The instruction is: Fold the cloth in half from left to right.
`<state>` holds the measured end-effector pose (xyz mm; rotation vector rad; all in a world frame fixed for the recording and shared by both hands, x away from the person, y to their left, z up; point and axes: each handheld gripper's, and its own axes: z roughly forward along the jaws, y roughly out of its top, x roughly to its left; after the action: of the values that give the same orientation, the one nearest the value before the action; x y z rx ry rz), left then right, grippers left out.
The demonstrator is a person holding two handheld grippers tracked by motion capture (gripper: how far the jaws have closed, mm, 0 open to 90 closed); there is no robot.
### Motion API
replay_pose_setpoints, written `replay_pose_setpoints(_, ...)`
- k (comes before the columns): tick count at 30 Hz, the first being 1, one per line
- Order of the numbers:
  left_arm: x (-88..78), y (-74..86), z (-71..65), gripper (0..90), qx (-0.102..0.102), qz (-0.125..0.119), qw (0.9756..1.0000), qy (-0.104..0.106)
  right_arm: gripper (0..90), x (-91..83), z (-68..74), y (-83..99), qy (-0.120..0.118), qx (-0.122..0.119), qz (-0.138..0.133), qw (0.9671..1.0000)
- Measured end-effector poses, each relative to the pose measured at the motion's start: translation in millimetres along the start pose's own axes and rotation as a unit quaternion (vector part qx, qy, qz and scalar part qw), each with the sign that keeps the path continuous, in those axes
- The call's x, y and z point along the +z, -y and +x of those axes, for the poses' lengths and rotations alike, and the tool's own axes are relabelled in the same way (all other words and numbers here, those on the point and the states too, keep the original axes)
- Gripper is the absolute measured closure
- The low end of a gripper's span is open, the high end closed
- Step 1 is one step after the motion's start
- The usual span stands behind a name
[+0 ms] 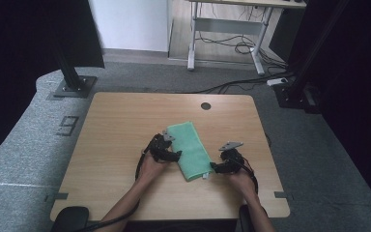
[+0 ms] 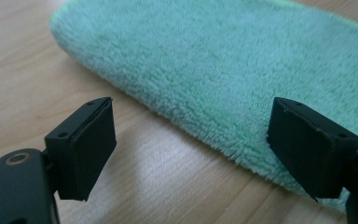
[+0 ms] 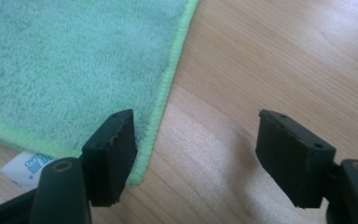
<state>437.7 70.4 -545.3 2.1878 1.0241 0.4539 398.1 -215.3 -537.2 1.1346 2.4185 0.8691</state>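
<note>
Right now I'm holding both grippers low at the folded towel (image 1: 189, 149), which is lying mid-tabletop (image 1: 116, 125), its long axis slanting from far-left to near-right. My left gripper (image 2: 191, 149) is sitting at its long folded edge, fingers (image 2: 86, 147) apart, nothing pinched. My right gripper (image 3: 196, 156) is hovering at the near-right corner beside the label (image 3: 25, 168), fingers likewise apart and empty, about equally close.
</note>
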Motion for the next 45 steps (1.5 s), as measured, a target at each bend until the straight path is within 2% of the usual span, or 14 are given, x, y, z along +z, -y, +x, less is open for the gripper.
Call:
replay_pose_setpoints(2, 0.1, 1.2, 1.0, 15.5, -0.005, 0.000, 1.0000, 0.003, 28.5, 0.5, 0.6, 0.8, -0.003, 0.003, -0.001, 1.0000)
replay_pose_setpoints(5, -0.5, 0.9, 2.3, 15.4, 0.001, 0.002, 1.0000, -0.002, 28.5, 1.0, 2.7, 1.5, -0.011, 0.004, -0.003, 0.9999)
replay_pose_setpoints(8, -1.5, 1.7, 5.1, 15.4, -0.002, 0.004, 1.0000, -0.006, 28.5, 1.6, 7.4, 1.4, -0.020, 0.001, -0.004, 0.9998)
replay_pose_setpoints(25, -8.2, 8.5, 32.4, 15.7, -0.015, 0.002, 0.9998, -0.015, 28.2, 13.1, 48.4, -13.7, -0.054, -0.043, -0.008, 0.9976)
replay_pose_setpoints(32, -34.1, 21.8, 28.1, 16.9, -0.011, -0.018, 0.9998, 0.003, 27.7, 17.0, 58.9, -18.9, -0.055, -0.055, -0.011, 0.9969)
replay_pose_setpoints(36, -46.1, 32.9, 21.9, 16.8, -0.005, -0.018, 0.9996, 0.020, 27.2, 17.3, 59.1, -19.1, -0.054, -0.052, -0.011, 0.9971)
replay_pose_setpoints(39, -49.1, 39.1, 15.1, 16.4, 0.004, -0.012, 0.9995, 0.031, 27.1, 17.7, 58.7, -19.6, -0.053, -0.049, -0.009, 0.9973)
replay_pose_setpoints(42, -48.8, 44.3, 9.0, 16.1, 0.014, -0.003, 0.9995, 0.029, 27.3, 18.0, 58.7, -20.5, -0.049, -0.051, -0.009, 0.9975)
replay_pose_setpoints(44, -47.6, 47.0, 7.5, 16.1, 0.025, 0.004, 0.9995, 0.019, 27.3, 18.4, 59.3, -21.1, -0.047, -0.051, -0.010, 0.9975)
replay_pose_setpoints(45, -47.3, 47.8, 8.3, 15.7, 0.022, 0.003, 0.9996, 0.019, 27.4, 18.7, 59.2, -21.4, -0.047, -0.051, -0.010, 0.9976)
